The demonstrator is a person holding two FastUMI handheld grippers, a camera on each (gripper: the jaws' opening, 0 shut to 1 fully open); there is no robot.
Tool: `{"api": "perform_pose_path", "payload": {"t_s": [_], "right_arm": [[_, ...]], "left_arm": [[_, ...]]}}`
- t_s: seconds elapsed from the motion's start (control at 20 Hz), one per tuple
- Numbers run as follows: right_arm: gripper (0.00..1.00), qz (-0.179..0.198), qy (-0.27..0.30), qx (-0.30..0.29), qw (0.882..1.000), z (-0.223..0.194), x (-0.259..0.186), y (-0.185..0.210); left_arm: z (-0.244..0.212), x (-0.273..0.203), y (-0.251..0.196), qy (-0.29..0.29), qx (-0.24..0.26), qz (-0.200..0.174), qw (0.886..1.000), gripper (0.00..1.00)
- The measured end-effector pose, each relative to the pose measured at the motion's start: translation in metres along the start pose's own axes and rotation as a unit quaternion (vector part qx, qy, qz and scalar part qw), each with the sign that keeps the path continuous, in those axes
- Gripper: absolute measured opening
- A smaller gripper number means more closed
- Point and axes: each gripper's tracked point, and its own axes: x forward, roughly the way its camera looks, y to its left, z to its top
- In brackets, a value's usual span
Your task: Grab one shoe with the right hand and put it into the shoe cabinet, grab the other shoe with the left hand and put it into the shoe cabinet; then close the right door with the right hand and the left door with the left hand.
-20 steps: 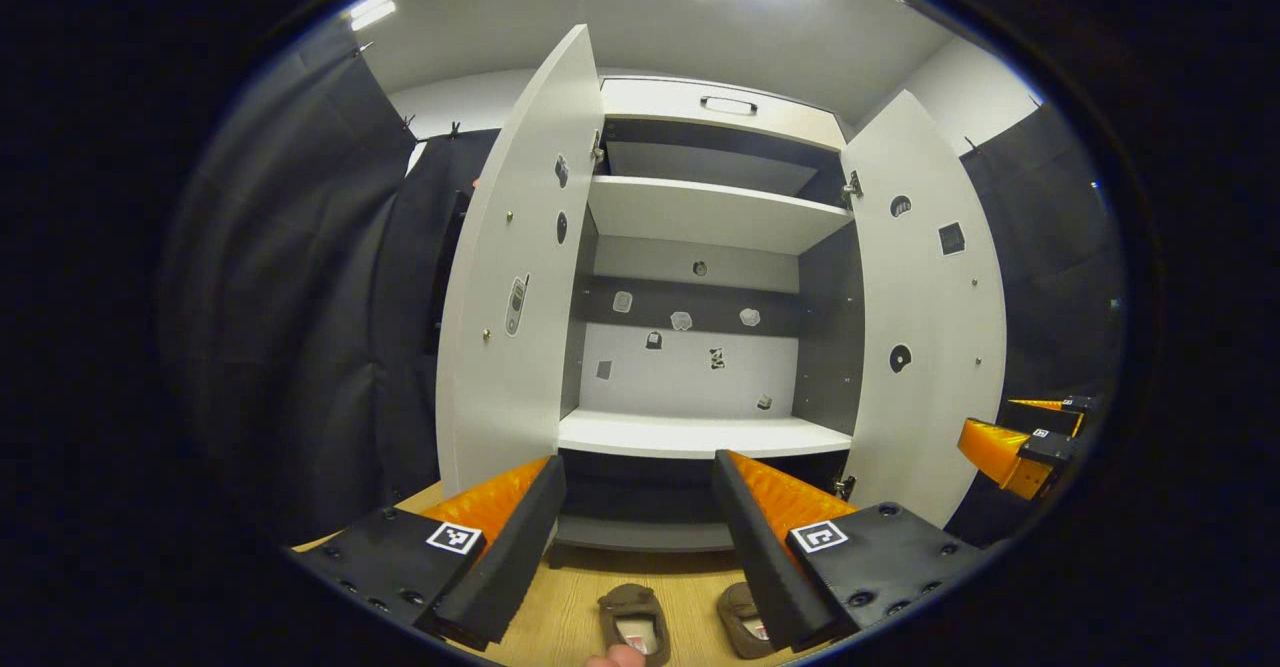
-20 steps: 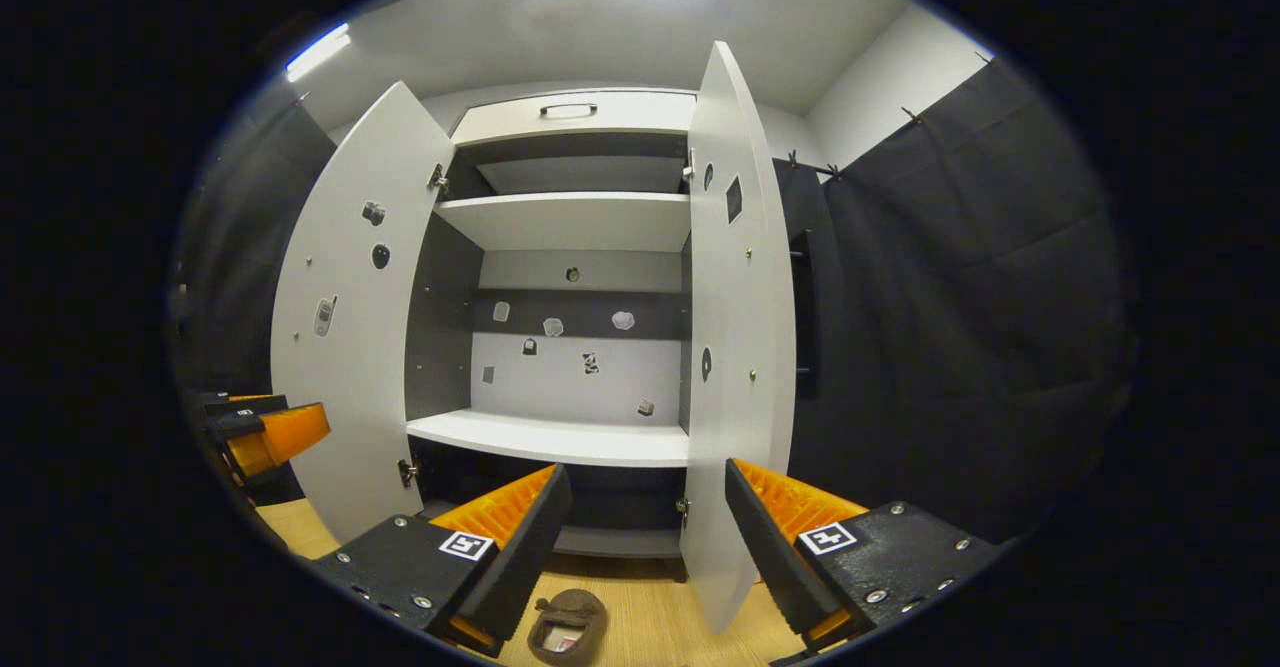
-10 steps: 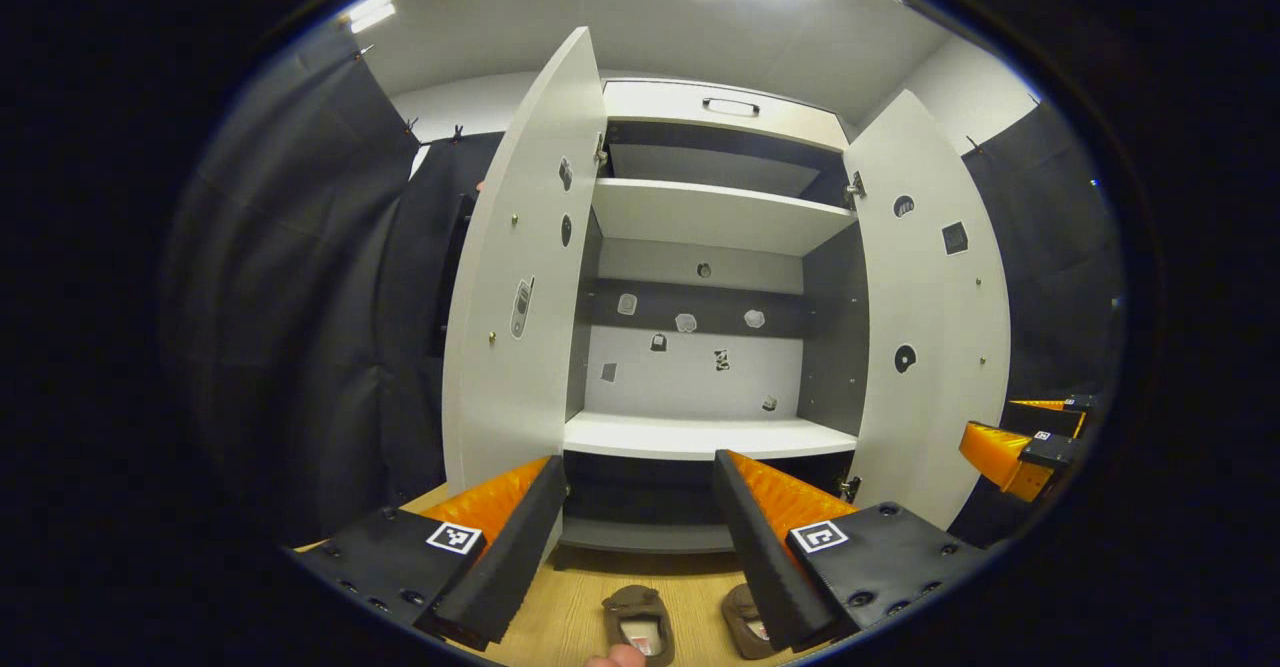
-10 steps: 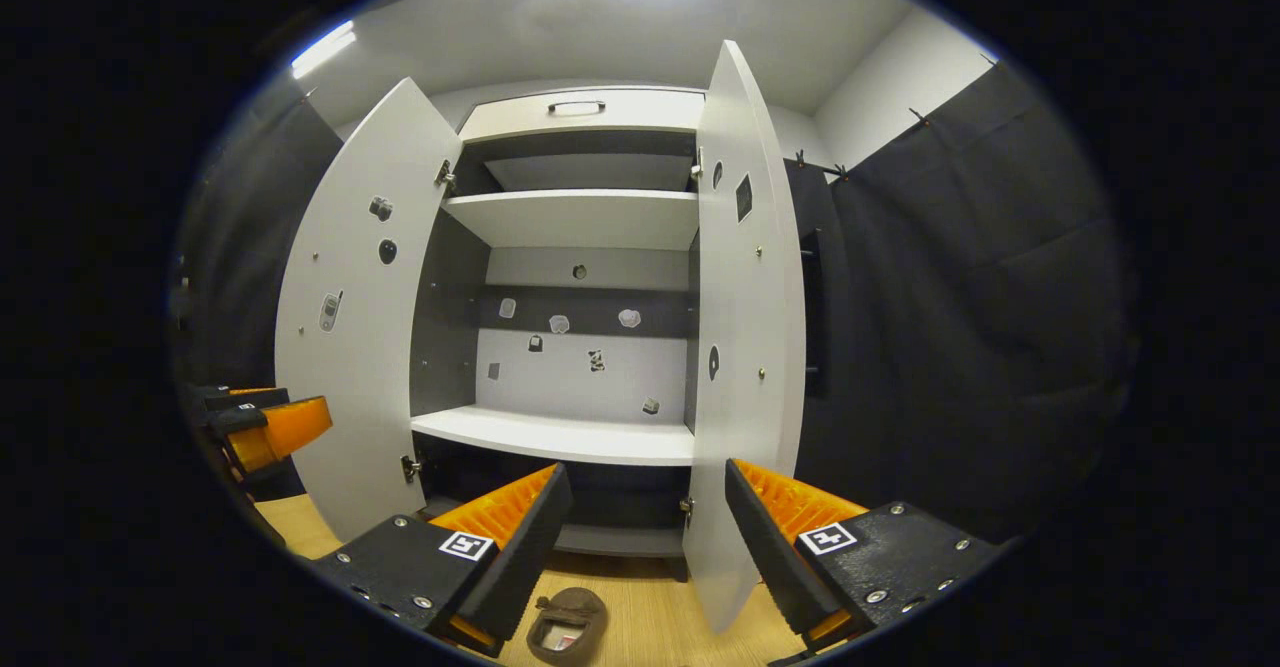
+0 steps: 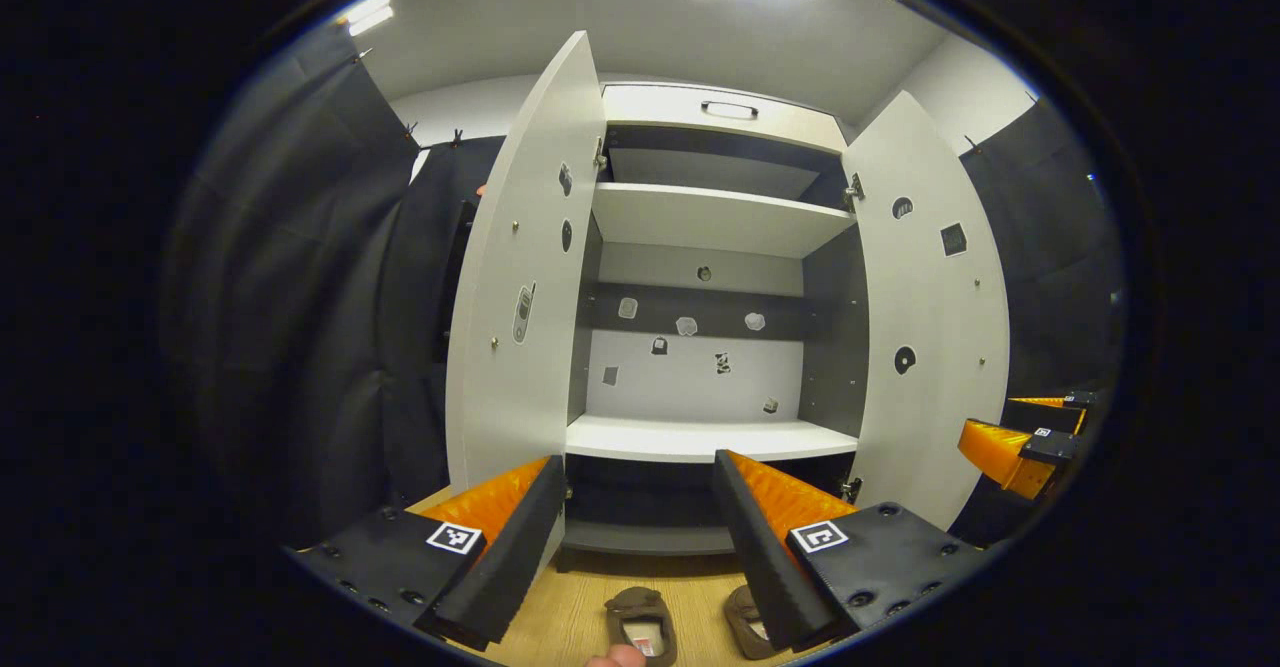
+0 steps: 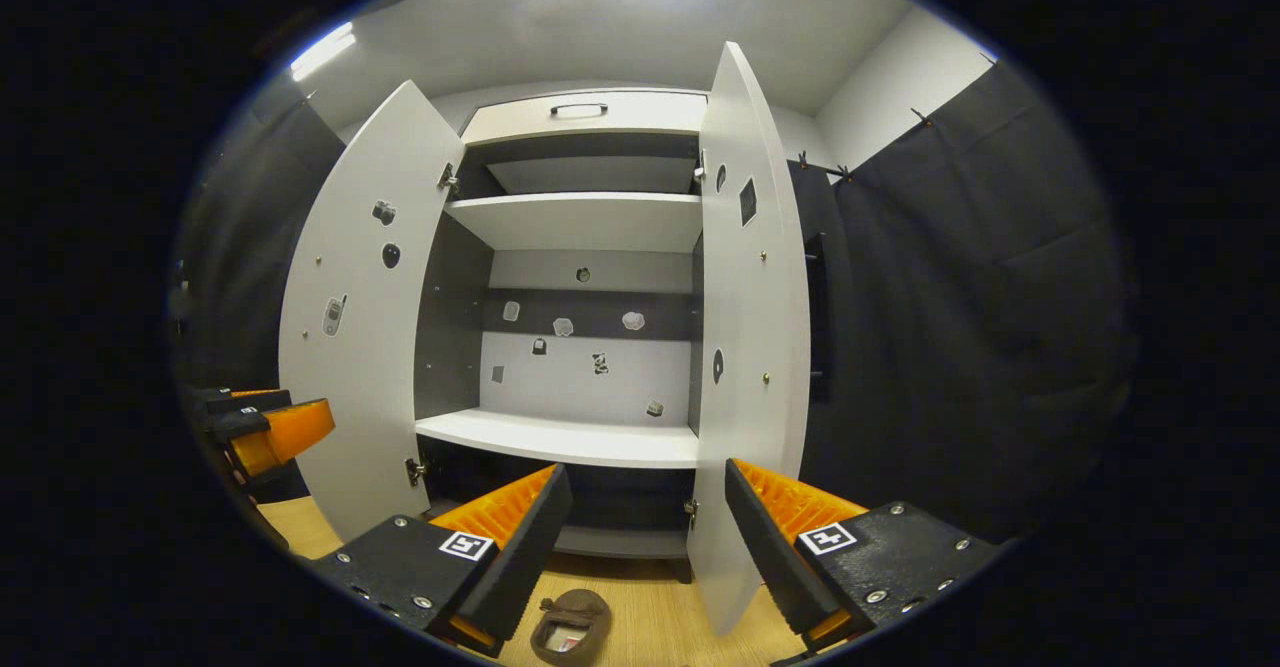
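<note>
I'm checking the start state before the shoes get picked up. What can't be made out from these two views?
- Right shoe, left gripper view: partly behind a finger of the left gripper.
- Left shoe, same view: its near end is cut off by the bottom edge.
- Shoe, right gripper view: partly hidden by the right gripper.
- Stickers on the cabinet's back wall: too small to identify.

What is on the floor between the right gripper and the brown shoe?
Nothing: in the right gripper view, bare wooden floor separates the open right gripper from the brown shoe.
</note>
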Motion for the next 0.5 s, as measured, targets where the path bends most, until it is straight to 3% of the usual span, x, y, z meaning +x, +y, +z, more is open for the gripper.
{"api": "perform_pose_path", "payload": {"t_s": [0.3, 0.5], "right_arm": [[0.95, 0.009, 0.005, -0.013, 1.000, -0.007, 0.013, 0.005], [0.95, 0.020, 0.034, -0.001, 0.999, -0.035, 0.029, 0.016]], "left_arm": [[-0.001, -0.003, 0.001, 0.001, 0.003, 0.002, 1.000, 0.96], [0.002, -0.002, 0.002, -0.001, 0.006, 0.005, 1.000, 0.96]]}}
